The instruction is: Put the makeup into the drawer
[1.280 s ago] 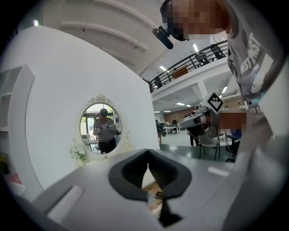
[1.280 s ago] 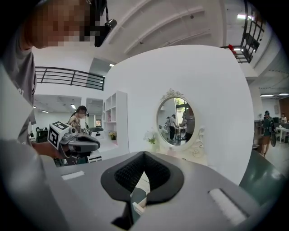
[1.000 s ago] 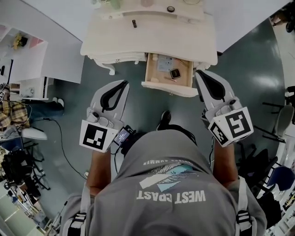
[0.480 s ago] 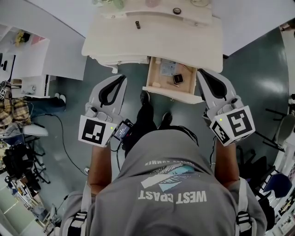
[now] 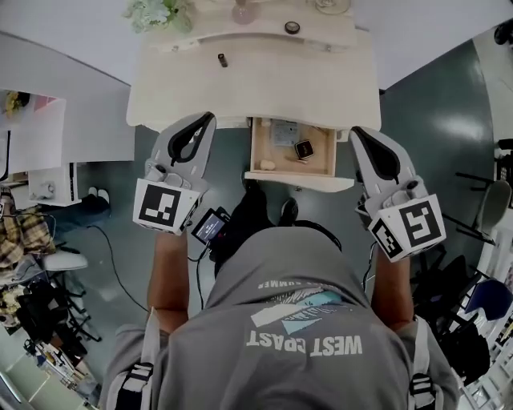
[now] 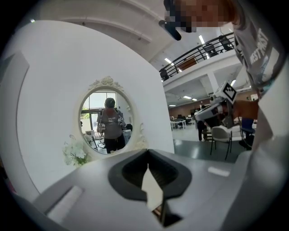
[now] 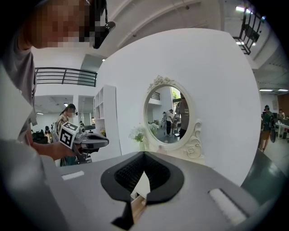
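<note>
The cream dressing table (image 5: 321,80) has its wooden drawer (image 5: 258,152) pulled open. Inside lie a dark square compact (image 5: 304,149), a pale packet (image 5: 282,132) and a small beige piece (image 5: 268,165). On the tabletop rest a small dark lipstick (image 5: 222,59) and a round dark compact (image 5: 292,27). My left gripper (image 5: 207,118) (image 6: 147,151) is shut and empty, its tip at the table's front edge left of the drawer. My right gripper (image 5: 355,130) (image 7: 143,154) is shut and empty, just right of the drawer.
An oval mirror (image 6: 107,118) (image 7: 168,117) stands at the back of the table with white flowers (image 5: 156,12) (image 7: 139,134) beside it. White shelving (image 5: 48,136) is on the left; chairs and clutter (image 5: 481,208) line the right. The person's feet (image 5: 287,212) are below the drawer.
Both grippers have moved forward toward the table; the left tip now reaches its front edge. The drawer stays open and both jaws stay shut.
</note>
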The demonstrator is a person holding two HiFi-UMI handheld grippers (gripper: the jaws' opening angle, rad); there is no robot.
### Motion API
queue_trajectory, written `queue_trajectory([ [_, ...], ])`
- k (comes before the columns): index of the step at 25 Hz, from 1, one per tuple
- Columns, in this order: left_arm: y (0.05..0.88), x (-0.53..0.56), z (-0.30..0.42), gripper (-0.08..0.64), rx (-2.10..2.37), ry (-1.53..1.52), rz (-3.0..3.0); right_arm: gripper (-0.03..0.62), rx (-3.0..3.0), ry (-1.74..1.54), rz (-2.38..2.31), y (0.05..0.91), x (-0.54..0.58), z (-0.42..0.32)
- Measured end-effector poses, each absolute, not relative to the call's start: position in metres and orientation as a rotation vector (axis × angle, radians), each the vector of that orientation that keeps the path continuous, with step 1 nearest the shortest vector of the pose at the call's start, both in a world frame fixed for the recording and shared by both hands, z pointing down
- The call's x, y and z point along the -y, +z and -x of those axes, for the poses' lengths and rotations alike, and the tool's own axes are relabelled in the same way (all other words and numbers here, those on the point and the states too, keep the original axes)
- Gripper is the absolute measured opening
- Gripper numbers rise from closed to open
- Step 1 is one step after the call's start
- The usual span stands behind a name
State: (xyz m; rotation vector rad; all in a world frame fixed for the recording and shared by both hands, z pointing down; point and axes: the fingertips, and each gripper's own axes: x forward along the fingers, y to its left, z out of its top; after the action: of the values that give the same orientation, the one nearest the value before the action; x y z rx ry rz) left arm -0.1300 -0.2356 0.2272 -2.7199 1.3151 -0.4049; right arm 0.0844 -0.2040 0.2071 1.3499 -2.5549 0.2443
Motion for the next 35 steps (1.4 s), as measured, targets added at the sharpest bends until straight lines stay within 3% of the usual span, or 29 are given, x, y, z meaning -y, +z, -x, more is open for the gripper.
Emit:
queue_trajectory([
  [28, 0.46, 0.495, 0.176, 0.003, -1.299, -0.788, 2.867, 0.003, 2.233, 0.658, -1.416, 0.37, 0.303, -0.074],
  [35, 0.506, 0.524, 0.181, 0.072, -1.312, -0.855, 2.88, 0.003, 2.184, 0.732, -1.406, 0.402, 0.301, -0.075],
])
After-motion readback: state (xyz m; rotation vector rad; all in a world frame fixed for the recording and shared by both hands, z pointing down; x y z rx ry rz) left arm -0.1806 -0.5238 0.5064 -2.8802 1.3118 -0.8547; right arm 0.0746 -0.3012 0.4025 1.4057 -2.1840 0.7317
